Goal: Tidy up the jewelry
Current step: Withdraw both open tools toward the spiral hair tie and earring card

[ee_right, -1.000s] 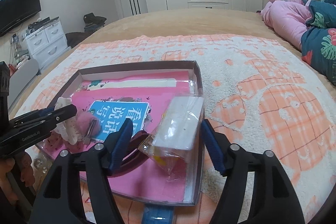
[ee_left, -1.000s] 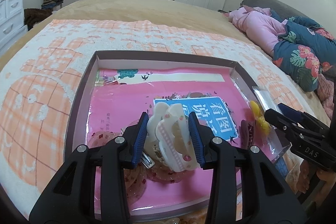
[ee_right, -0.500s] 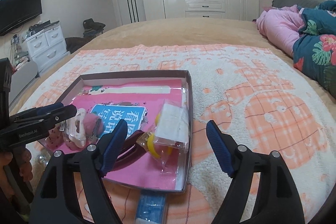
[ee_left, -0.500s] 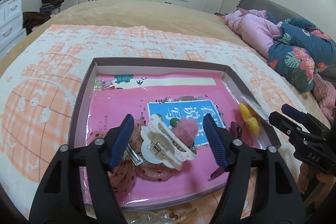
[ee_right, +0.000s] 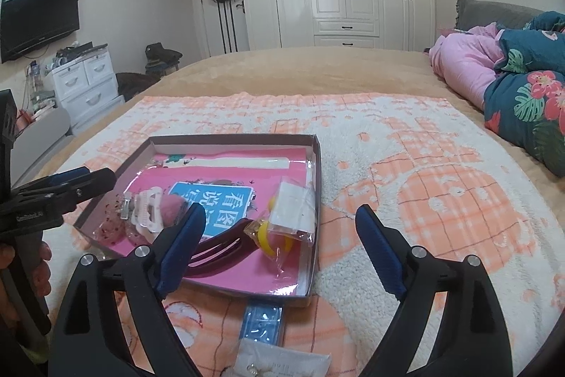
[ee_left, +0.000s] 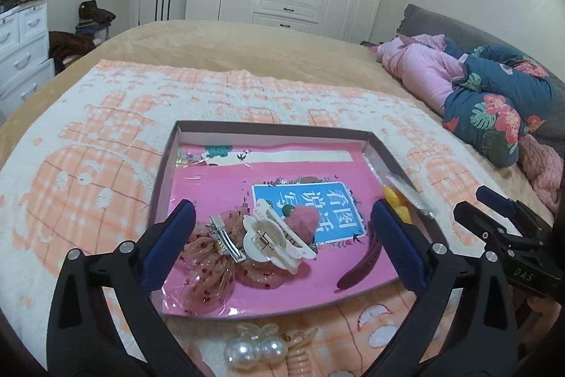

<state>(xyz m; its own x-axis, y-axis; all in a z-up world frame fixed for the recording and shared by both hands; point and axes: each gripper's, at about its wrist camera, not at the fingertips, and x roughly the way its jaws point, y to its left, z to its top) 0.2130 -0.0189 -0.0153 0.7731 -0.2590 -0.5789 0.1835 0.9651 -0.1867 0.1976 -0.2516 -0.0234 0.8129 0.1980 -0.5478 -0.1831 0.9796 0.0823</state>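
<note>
A shallow box [ee_left: 162, 165] [ee_right: 314, 200] with a pink lining lies on the bed. In it lie a white claw clip with a pink heart [ee_left: 279, 235] [ee_right: 152, 207], a silver clip [ee_left: 226, 237], pink scrunchies [ee_left: 208, 274], a dark red hair clip [ee_left: 360, 265] [ee_right: 219, 253] and a clear bag with yellow pieces [ee_left: 399, 196] [ee_right: 286, 218]. My left gripper [ee_left: 282, 242] is open and empty above the box's near edge. My right gripper [ee_right: 279, 246] is open and empty above the box's near right corner.
A pearl hair tie [ee_left: 256, 347] and an amber clip [ee_left: 300, 347] lie on the orange-white blanket [ee_left: 88, 165] in front of the box. A blue strip [ee_right: 263, 324] and a white card [ee_right: 282, 361] lie near the right gripper. Bedding [ee_right: 522, 87] is piled at the right.
My left gripper opened and let the white claw clip go into the box, then drew back. My right gripper released the clear bag into the box and drew back too.
</note>
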